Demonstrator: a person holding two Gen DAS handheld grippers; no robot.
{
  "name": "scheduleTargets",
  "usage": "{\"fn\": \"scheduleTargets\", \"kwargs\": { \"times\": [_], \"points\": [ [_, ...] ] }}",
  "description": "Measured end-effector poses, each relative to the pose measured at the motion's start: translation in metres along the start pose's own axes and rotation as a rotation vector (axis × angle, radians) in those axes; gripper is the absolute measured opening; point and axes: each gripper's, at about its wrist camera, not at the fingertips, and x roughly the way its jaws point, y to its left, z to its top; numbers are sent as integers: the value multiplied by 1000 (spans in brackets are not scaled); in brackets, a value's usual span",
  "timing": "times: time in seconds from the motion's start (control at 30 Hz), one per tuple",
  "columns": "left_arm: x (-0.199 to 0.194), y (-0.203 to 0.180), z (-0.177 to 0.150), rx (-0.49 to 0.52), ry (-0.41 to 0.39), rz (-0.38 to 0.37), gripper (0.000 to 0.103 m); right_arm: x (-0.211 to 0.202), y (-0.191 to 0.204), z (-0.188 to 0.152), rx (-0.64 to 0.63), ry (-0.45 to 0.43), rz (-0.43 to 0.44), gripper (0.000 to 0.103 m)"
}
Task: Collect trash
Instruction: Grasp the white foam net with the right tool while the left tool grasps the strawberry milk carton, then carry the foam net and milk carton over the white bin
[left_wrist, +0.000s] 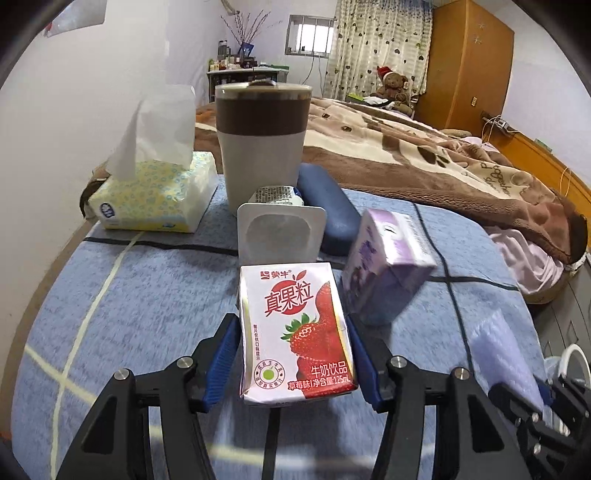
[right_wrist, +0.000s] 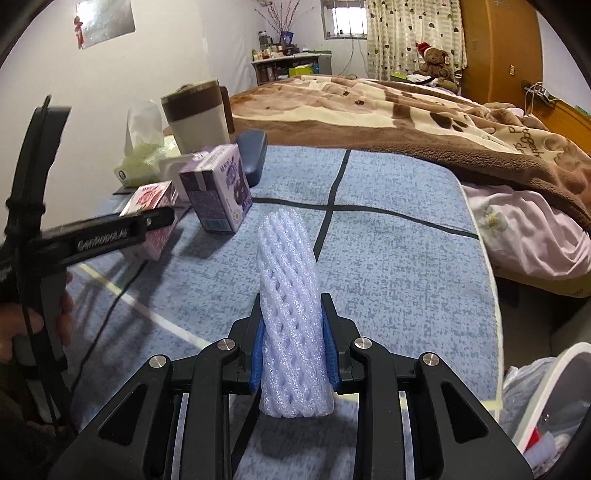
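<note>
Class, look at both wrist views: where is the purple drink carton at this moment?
The purple drink carton stands on the blue tablecloth, right of the strawberry milk carton and just in front of the dark blue case; in the right wrist view it appears upper left.

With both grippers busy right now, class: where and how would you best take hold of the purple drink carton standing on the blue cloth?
Grip the purple drink carton across its two flat side faces, around mid-height, probably coming from the front, the gripper side. It stands upright, its flat parallel sides suit two fingers, and the dark blue case and red strawberry milk carton crowd it behind and beside.
</note>
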Motion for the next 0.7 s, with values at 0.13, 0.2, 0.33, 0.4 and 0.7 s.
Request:
{"fn": "scheduleTargets", "kwargs": {
  "times": [0.13,0.2,0.33,0.4,0.7],
  "points": [
    [-26,0,-7,-10,-25,-15,58,-15,0,-3,11,-20,6,27],
    [-40,-2,-10,-7,-44,-12,58,-22,0,-5,13,-33,5,28],
    [-65,-9,-18,7,-65,-26,58,-39,-1,-8,24,-60,8,28],
    [-78,-13,-23,13,-74,-35,58,-46,-3,-9,25,-71,3,28],
    [-120,-41,-41,58,-107,-60,58,-78,-15,-23,58,-110,-17,28]
  ]
}}
